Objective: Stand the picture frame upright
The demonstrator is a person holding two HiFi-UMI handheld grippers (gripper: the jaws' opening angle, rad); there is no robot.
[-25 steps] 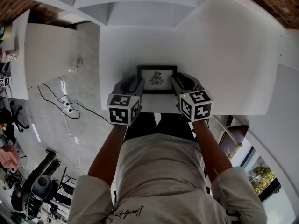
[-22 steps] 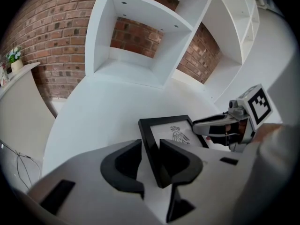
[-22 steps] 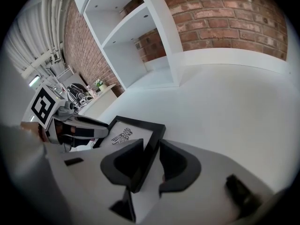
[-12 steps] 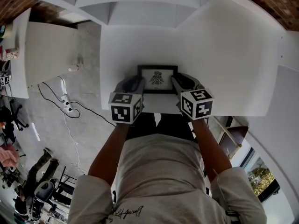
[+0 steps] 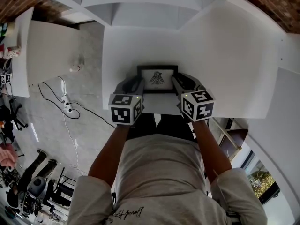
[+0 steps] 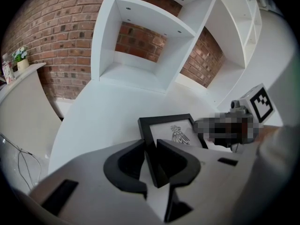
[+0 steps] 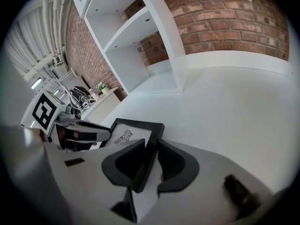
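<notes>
Picture frame: the picture frame (image 5: 157,79) is black and lies on the white table (image 5: 225,55), close to the edge by the person. It is not standing up.
Drawing: a small dark bird drawing (image 6: 178,135) on white paper sits inside it.
Left gripper: the left gripper (image 6: 151,146) has the frame's left side bar between its two jaws. The jaws have just been closing, and now they pinch that bar.
Right gripper: the right gripper (image 7: 151,144) has the frame's right side bar between its jaws. They sit narrow and tight on the bar.
In the way: from the head view the two grippers cover both side bars of the frame. Only the top bar and the drawing show between them.
Marker cubes: one marker cube (image 5: 124,109) rides on the left gripper and another (image 5: 197,105) on the right, both nearer the person than the frame.
Shelves: big white shelves (image 6: 140,46) stand at the far end of the table, well apart from the frame.
Brick wall: a red brick wall (image 7: 225,18) shows behind the shelves.
Plant: a little plant (image 6: 21,57) sits on a white counter far off to the left.
Floor: the grey floor (image 5: 84,125) beside the table has black and white cables (image 5: 61,102) on it.
Second table: another white table (image 5: 47,55) stands past the cables.
Person: a light shirt (image 5: 159,172) fills the bottom of the head view.
</notes>
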